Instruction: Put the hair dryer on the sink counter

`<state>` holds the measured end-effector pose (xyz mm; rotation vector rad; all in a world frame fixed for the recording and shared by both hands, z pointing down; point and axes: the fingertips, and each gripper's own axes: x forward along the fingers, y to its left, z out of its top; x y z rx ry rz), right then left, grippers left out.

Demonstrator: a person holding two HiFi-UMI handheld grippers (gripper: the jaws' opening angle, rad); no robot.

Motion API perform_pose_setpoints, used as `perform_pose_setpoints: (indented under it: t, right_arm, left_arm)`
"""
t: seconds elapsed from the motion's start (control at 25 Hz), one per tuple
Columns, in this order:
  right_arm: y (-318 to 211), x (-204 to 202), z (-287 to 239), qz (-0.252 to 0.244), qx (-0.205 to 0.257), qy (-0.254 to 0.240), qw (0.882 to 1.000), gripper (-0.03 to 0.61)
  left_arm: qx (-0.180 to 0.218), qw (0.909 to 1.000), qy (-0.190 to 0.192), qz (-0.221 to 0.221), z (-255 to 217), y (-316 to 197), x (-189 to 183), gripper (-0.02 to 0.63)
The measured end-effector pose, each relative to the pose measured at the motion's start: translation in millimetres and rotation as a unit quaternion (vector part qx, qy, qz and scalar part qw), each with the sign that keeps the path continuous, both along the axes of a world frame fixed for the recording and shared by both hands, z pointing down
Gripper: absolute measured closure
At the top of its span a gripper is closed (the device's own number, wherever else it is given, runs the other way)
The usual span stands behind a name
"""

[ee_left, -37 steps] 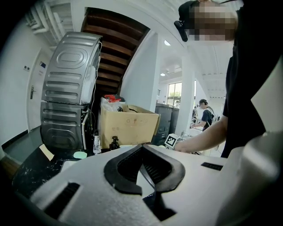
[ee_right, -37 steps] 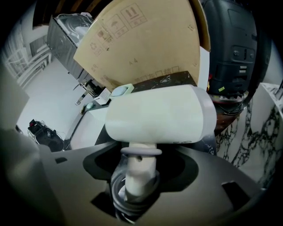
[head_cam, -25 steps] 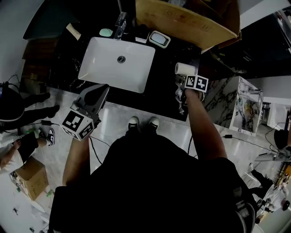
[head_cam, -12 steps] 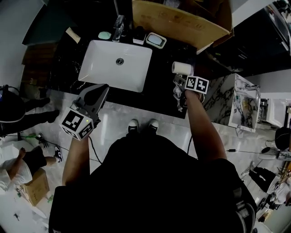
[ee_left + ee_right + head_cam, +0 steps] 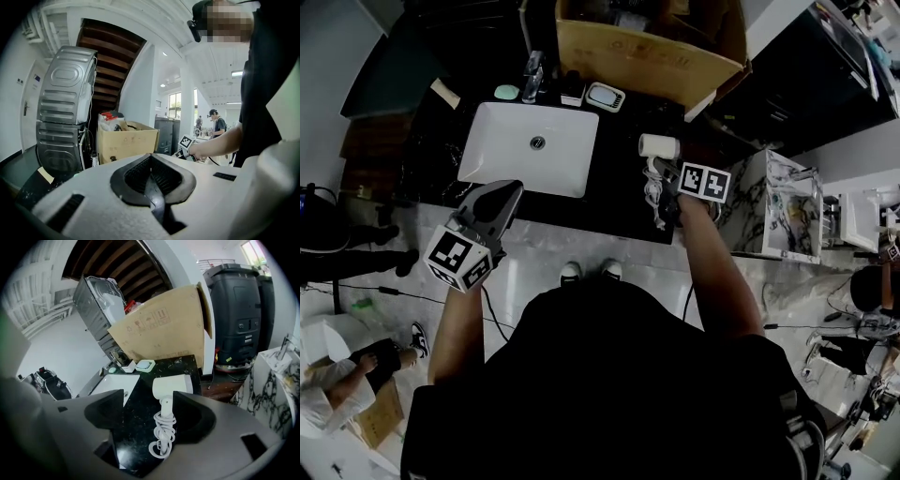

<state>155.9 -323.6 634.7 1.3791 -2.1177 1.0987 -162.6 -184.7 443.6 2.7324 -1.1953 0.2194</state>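
The white hair dryer lies on the black sink counter, right of the basin, its coiled cord trailing toward me. My right gripper hovers just above the cord. In the right gripper view the dryer and its cord lie on the counter below the right gripper. Its jaws have just been opening and stand wide, with no pad touching the dryer. My left gripper hangs in front of the counter, left of the basin. In its own view the left gripper is shut on nothing.
A white basin with a faucet is set in the counter. Behind it are a green soap dish, small containers and an open cardboard box. A marble-patterned cabinet stands to the right.
My right gripper has lifted off the hair dryer, which stays lying on the counter. The left gripper has hardly shifted. The head view has tilted slightly.
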Motion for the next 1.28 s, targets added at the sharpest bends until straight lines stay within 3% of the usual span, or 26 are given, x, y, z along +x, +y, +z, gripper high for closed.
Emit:
perform_pose_setpoints:
  t: [0.2, 0.4, 0.88, 1.28]
  right_arm:
    - [14.7, -3.5, -37.5, -0.01, 0.038, -0.001, 0.999, 0.255]
    - [29.4, -2.8, -78.1, -0.016, 0.082, 0.007, 0.996, 0.333]
    - [55.6, -6.2, -174.0, -0.024, 0.207, 0.014, 0.978, 0.415]
    - [69.6, 4.3, -210.3, -0.004, 0.257, 0.026, 0.966, 0.459]
  left_arm:
    - [0.014, 0.9998, 0.003, 0.014, -9.3, 6.9, 6.9, 0.598]
    - [0.019, 0.9995, 0.005, 0.026, -14.0, 11.6, 11.2, 0.598]
    - [0.031, 0.9982, 0.007, 0.052, -24.4, 15.6, 24.2, 0.598]
    - [0.035, 0.9971, 0.008, 0.067, -27.5, 17.0, 31.6, 0.598]
